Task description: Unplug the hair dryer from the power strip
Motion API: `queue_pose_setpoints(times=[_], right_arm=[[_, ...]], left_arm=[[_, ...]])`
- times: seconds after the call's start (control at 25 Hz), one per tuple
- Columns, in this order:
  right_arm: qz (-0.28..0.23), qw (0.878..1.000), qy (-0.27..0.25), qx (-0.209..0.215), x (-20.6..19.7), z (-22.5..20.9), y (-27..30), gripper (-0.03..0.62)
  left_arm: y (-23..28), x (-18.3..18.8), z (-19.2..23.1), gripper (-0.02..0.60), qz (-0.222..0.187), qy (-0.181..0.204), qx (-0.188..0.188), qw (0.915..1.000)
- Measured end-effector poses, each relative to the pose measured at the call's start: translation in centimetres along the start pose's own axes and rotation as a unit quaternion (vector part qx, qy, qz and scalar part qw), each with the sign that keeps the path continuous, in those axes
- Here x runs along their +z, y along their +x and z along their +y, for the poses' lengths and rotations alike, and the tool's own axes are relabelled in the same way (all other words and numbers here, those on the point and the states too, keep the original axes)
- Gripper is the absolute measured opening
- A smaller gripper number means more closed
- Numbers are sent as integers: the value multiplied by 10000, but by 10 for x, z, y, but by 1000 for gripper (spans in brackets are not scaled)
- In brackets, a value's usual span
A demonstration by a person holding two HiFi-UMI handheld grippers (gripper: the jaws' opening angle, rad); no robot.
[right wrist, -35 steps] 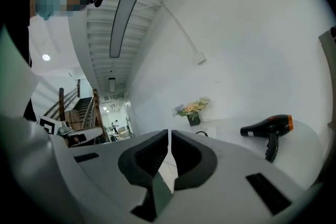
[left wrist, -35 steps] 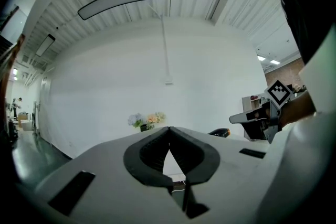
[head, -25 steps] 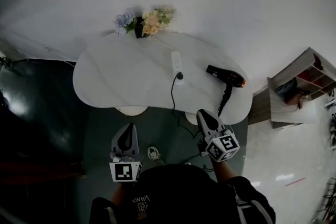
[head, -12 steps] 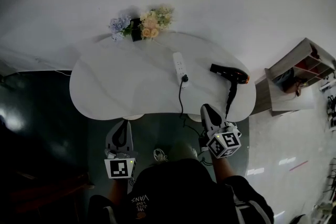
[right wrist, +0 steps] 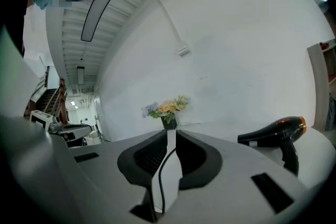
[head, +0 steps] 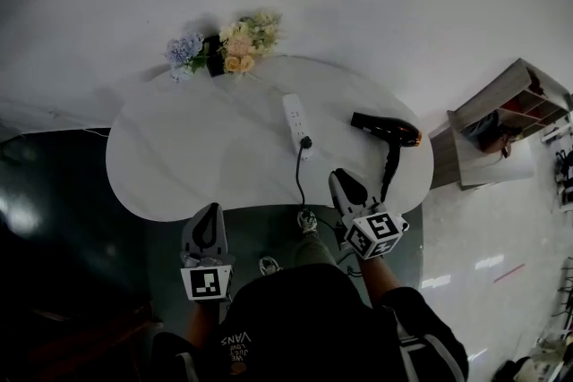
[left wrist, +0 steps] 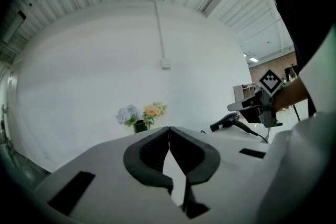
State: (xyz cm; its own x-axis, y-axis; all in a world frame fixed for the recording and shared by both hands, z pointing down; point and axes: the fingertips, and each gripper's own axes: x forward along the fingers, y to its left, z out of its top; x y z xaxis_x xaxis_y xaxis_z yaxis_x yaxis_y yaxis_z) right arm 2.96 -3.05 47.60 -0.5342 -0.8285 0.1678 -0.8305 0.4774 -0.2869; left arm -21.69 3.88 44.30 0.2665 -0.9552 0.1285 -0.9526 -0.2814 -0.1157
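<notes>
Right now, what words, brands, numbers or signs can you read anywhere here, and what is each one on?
"VANS": on the person's black top, upside down in the head view.
Smaller print beside it: too small to read.
Small pale label on the hair dryer: too small to read.
Left marker cube and right marker cube: black-and-white square patterns, no letters or numbers.
Power strip: no readable print.

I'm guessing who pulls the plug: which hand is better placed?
Probably right: the right gripper is nearer the plug in the power strip, facing it; the left gripper is farther, fingers shut.
</notes>
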Motion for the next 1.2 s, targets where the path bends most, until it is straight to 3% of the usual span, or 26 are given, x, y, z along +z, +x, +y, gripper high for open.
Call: queue_pose_setpoints(times=[0.4, 0.56, 0.84, 1.0, 1.12, 1.2], right_arm=[[680, 9965, -361, 337, -16, -44, 54, 46], [928, 9930, -455, 571, -26, -48, 75, 48], [1219, 9882, -526, 762, -45, -58, 104, 65], [1432, 9842, -592, 860, -56, -61, 116, 121], [1561, 9809, -701, 928, -65, -64, 125, 127], [1609, 9795, -731, 963, -70, -65, 131, 129]], left_arm=[[98, -21, -34, 20, 86, 348, -520, 9980], [133, -34, -50, 21, 203, 723, -932, 9928], [178, -55, -65, 22, 502, 934, -1293, 9859], [197, -75, -76, 34, 817, 1090, -1605, 9776], [212, -91, -84, 141, 1097, 1384, -1892, 9659], [221, -99, -88, 179, 1216, 1691, -2066, 9560]])
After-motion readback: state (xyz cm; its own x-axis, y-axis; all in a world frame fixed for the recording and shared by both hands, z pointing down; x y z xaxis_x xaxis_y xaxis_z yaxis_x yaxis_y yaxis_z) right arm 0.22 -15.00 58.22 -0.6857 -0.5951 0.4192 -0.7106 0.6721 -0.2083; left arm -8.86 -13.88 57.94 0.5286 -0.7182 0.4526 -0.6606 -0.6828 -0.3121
